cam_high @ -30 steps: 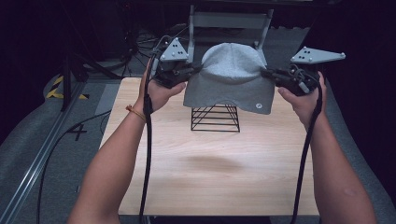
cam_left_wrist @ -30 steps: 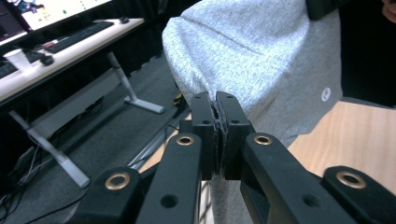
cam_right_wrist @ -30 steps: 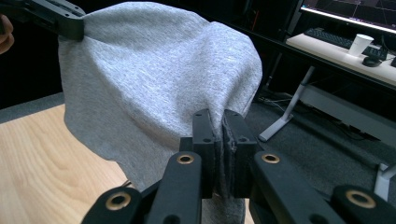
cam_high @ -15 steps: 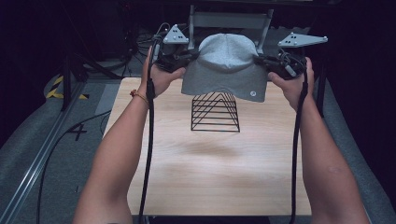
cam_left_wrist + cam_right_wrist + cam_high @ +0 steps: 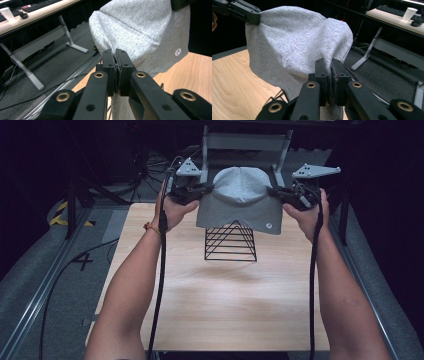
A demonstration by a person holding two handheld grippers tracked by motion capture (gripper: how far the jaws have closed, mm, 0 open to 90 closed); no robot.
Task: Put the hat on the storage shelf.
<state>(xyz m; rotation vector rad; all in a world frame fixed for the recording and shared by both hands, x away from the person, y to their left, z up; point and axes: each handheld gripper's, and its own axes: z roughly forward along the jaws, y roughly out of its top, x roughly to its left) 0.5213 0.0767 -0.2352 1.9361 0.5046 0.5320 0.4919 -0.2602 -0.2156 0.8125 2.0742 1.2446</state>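
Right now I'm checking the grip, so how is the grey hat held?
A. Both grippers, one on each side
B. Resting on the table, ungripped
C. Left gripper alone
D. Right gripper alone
A: the left gripper and the right gripper each pinch a side of the hat, which hangs above the wire rack.

Dim dark surroundings in the high view, light from above on the pale wooden table (image 5: 220, 305), soft shadow beneath the wire rack (image 5: 230, 241), slightly soft focus, both gripper views sharp up close, distant desks (image 5: 30, 15) mildly blurred
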